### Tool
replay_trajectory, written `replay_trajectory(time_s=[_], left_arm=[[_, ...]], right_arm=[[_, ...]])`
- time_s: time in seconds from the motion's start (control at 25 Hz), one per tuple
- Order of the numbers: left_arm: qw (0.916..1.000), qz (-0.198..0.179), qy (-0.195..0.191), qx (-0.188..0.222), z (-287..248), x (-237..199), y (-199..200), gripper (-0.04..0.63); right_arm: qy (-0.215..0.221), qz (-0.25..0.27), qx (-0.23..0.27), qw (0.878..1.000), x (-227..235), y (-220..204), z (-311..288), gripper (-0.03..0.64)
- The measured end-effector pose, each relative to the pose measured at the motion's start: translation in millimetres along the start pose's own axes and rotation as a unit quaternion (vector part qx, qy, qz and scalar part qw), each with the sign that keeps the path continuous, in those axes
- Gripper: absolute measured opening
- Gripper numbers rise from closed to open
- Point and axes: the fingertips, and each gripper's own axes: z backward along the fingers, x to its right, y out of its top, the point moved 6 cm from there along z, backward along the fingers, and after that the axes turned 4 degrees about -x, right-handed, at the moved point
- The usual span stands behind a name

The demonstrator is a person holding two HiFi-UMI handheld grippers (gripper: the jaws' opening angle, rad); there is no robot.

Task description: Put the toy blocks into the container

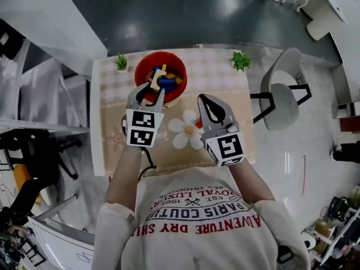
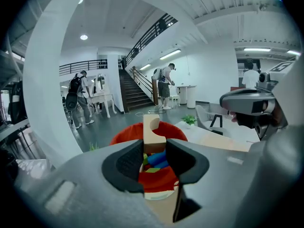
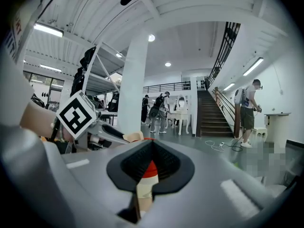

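The red container [image 1: 142,71] stands at the back of the table with several coloured blocks [image 1: 166,82] inside. My left gripper [image 1: 152,89] hovers over its near rim, shut on a pale wooden block [image 1: 156,79] with a curved notch. In the left gripper view that wooden block [image 2: 153,131] stands upright between the pads, with the container [image 2: 124,136] and blue blocks [image 2: 157,158] below it. My right gripper [image 1: 206,101] hangs to the right of the container over the mat, shut with nothing in it. In the right gripper view the right gripper [image 3: 151,150] has its tips touching.
A beige mat with a white flower [image 1: 185,129] covers the table's near half. Small green plants [image 1: 120,62] [image 1: 240,60] stand at the two back corners. A grey chair [image 1: 281,91] is to the right of the table. People stand far off by the stairs [image 2: 166,82].
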Motion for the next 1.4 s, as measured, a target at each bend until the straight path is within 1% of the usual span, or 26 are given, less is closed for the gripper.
replay_trajectory(time_s=[0.16,0.28,0.4,0.44,0.48,0.52,0.64,0.72,0.84,1.0,1.12,1.24,1.32,1.4], left_arm=[[0.9997,0.011,-0.013,-0.019,-12,-7,-10,0.155],[0.9992,0.018,-0.026,-0.026,-16,-9,-14,0.155],[0.9989,0.031,-0.024,-0.026,-17,-10,-17,0.158],[0.9987,0.039,-0.023,-0.026,-17,-10,-18,0.167],[0.9984,0.045,-0.022,-0.024,-17,-10,-18,0.206],[0.9982,0.050,-0.022,-0.023,-15,-10,-18,0.229],[0.9981,0.057,-0.022,-0.013,-9,-7,-15,0.265],[0.9982,0.055,-0.025,-0.005,-5,0,-12,0.272],[0.9981,0.049,-0.038,0.006,0,21,-5,0.273],[0.9975,0.032,-0.058,0.025,4,59,4,0.273],[0.9946,0.017,-0.093,0.042,2,94,6,0.272],[0.9920,-0.003,-0.123,0.029,-6,127,-3,0.272],[0.9910,-0.010,-0.132,0.015,-11,144,-11,0.272],[0.9905,-0.009,-0.137,0.001,-17,157,-20,0.273]], right_arm=[[-0.011,-0.002,0.000,1.000,0,1,-3,0.002],[-0.017,-0.002,-0.002,1.000,-1,0,-5,0.002],[-0.020,0.001,-0.006,1.000,-3,-1,-4,0.002],[-0.020,0.002,-0.006,1.000,-3,-1,-4,0.002],[-0.021,0.001,-0.007,1.000,-4,-1,-3,0.002],[-0.022,0.000,-0.008,1.000,-4,-1,-2,0.002],[-0.023,0.000,-0.006,1.000,-3,-2,1,0.002],[-0.025,-0.001,-0.005,1.000,0,-3,5,0.002],[-0.028,-0.004,-0.006,1.000,6,-7,14,0.002],[-0.033,-0.009,-0.010,0.999,21,-15,29,0.002],[-0.035,-0.016,-0.016,0.999,33,-25,42,0.002],[-0.034,-0.020,-0.022,0.999,45,-36,53,0.002],[-0.032,-0.022,-0.027,0.999,52,-42,59,0.002],[-0.029,-0.027,-0.033,0.999,58,-50,64,0.002]])
